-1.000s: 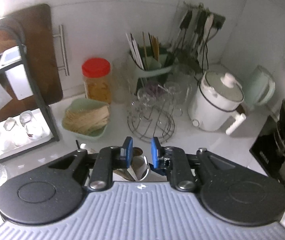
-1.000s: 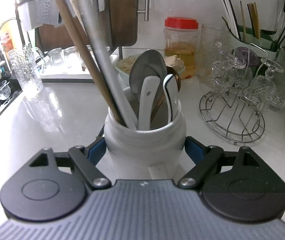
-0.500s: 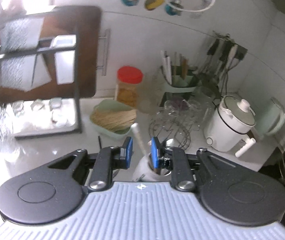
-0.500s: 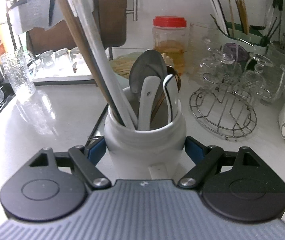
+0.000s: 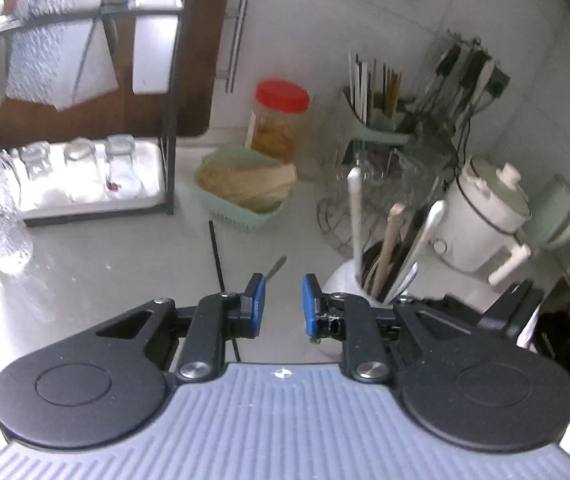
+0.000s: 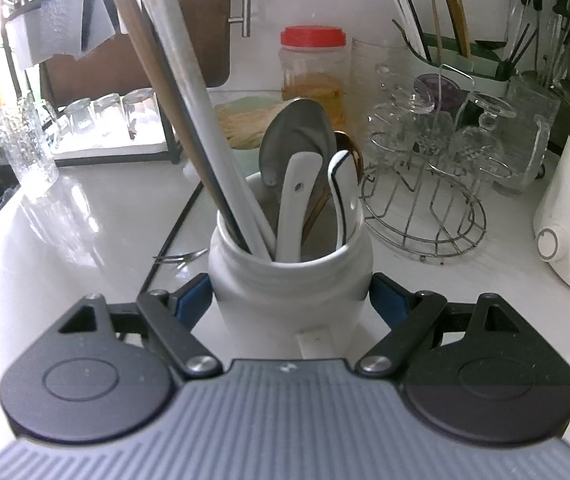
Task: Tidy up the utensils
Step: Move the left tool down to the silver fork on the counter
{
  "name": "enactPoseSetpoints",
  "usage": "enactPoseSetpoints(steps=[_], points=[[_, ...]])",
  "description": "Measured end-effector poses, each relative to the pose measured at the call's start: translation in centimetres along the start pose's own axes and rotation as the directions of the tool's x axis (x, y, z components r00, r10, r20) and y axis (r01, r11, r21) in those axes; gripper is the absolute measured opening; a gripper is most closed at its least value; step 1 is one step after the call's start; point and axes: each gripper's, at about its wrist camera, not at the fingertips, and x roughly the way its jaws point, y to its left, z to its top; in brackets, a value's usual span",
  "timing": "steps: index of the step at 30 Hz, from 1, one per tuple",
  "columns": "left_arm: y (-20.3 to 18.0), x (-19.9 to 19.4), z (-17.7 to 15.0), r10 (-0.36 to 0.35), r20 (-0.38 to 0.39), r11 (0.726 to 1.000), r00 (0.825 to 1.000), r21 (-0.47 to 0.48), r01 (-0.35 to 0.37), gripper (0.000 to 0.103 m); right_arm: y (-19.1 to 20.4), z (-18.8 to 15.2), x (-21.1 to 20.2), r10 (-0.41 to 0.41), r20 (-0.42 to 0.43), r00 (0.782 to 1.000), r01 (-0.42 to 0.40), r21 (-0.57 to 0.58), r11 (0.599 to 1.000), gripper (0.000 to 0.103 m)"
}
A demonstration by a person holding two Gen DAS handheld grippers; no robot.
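Right hand-held gripper [image 6: 291,300] clamped on the white ceramic utensil jar [image 6: 289,280], blue pads pressed on its two sides; jar stands upright on the white surface [image 6: 65,240]. Jar holds a steel spoon [image 6: 295,136], a white ceramic spoon [image 6: 295,208], a black-edged white spoon [image 6: 345,188], a wooden handle [image 6: 141,52] and a long white handle [image 6: 189,92] leaning toward 11 o'clock.

Left hand-held gripper [image 5: 283,304] holds nothing, blue pads parted with a narrow gap and only bare surface between them. In the left wrist view the jar [image 5: 345,280] sits at 2 o'clock of those fingertips, just beside the right pad.

Loose on the surface: a black chopstick [image 5: 217,256] running toward 12 o'clock past the left pad, and a metal utensil tip [image 5: 277,266] just ahead of the gap. In the right wrist view, fork tines [image 6: 181,258] lie at 9 o'clock of the jar, close beside it.

Further back: green basket of sticks [image 5: 245,188], red-lidded jar [image 6: 313,68], wire glass rack [image 6: 425,184], green chopstick caddy [image 6: 453,56], white cooker [image 5: 485,220], black shelf rack with glasses [image 5: 85,168].
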Motion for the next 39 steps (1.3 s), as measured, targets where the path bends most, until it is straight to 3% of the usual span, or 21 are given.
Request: enactPoseSetpoints(steps=[7, 10, 25, 39], points=[[2.5, 5.1, -2.5, 0.019, -0.091, 0.998, 0.996, 0.065, -0.013, 0.023, -0.1, -0.1, -0.1, -0.001, 0.003, 1.0, 0.001, -0.01, 1.0, 0.088], [3.6, 7.2, -3.4, 0.028, -0.117, 0.996, 0.993, 0.091, -0.017, 0.029, 0.0, -0.2, -0.1, -0.004, 0.008, 1.0, 0.004, -0.02, 1.0, 0.088], [3.8, 15.2, -4.6, -0.011, -0.088, 0.933, 0.996, 0.357, 0.042, 0.033, 0.2, -0.8, -0.3, -0.027, 0.044, 0.999, 0.027, 0.013, 1.0, 0.088], [3.6, 18.8, -4.7, -0.011, -0.148, 0.893, 0.989, 0.444, 0.077, 0.031, 0.8, -1.4, -0.5, -0.061, 0.079, 0.995, 0.058, 0.045, 0.997, 0.088]])
